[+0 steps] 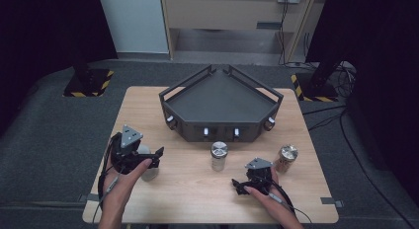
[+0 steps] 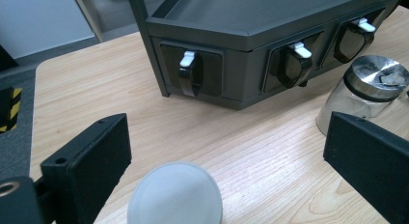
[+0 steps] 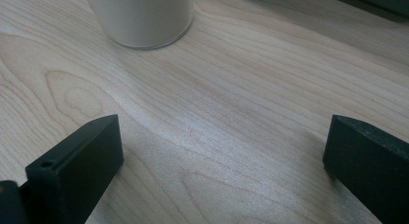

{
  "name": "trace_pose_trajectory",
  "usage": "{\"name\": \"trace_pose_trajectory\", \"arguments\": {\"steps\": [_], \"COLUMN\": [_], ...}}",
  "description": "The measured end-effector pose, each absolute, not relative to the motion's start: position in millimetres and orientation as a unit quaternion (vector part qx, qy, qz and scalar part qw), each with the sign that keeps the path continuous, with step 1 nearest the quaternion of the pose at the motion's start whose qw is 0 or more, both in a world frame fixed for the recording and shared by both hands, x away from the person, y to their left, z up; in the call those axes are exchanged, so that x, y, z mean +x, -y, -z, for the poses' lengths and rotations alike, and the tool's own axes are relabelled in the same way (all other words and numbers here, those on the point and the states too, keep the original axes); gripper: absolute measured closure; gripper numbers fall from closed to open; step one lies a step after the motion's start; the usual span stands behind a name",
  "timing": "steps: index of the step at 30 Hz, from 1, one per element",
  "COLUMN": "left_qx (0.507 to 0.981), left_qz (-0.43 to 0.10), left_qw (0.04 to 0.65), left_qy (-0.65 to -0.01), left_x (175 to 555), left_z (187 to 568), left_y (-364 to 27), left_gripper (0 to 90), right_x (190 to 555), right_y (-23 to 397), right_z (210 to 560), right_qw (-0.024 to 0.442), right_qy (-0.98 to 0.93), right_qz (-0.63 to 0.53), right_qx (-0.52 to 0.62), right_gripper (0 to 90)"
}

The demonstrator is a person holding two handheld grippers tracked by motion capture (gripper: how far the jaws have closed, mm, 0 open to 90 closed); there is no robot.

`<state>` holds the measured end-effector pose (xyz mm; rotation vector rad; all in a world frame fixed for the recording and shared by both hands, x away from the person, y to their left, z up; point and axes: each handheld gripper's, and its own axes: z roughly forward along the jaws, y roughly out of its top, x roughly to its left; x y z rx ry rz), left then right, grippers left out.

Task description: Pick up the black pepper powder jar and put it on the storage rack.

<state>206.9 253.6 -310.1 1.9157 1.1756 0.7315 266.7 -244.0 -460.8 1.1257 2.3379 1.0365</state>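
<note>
My left gripper (image 1: 149,160) hovers open over a jar with a white lid (image 1: 148,171) at the table's left front. In the left gripper view that white lid (image 2: 174,196) sits low between the wide-apart jaws of the left gripper (image 2: 226,142), touching neither. A clear jar with a silver lid (image 1: 219,155) stands at centre front; it is the clear jar (image 2: 366,89) at the right of that view. My right gripper (image 1: 239,185) rests low near the front edge, open. The right gripper (image 3: 222,137) has bare wood between its jaws and a jar base (image 3: 142,16) ahead.
A dark grey angled tray (image 1: 222,124) with white-tipped latches along its front wall occupies the table's back middle. A brown jar with a silver lid (image 1: 286,158) stands at the right front. Bare wood lies between the jars and along the front edge.
</note>
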Motion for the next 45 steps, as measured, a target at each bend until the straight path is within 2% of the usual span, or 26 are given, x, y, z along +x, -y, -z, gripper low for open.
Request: {"name": "trace_pose_trajectory", "arguments": {"steps": [21,45], "left_qx": [0.745,0.742], "left_qz": [-0.301,-0.291], "left_qw": [0.378,0.376], "left_qy": [-0.461,-0.473], "left_x": [201,201], "left_z": [327,371], "left_y": [-269,-283], "left_gripper": [1.2,0.7], "right_x": [267,267], "right_y": [244,244], "right_z": [461,461], "right_qw": [0.173,0.173], "right_qy": [-0.824,-0.824], "right_qz": [-0.365,-0.365], "right_qx": [0.397,0.397], "right_gripper": [0.6,0.6]}}
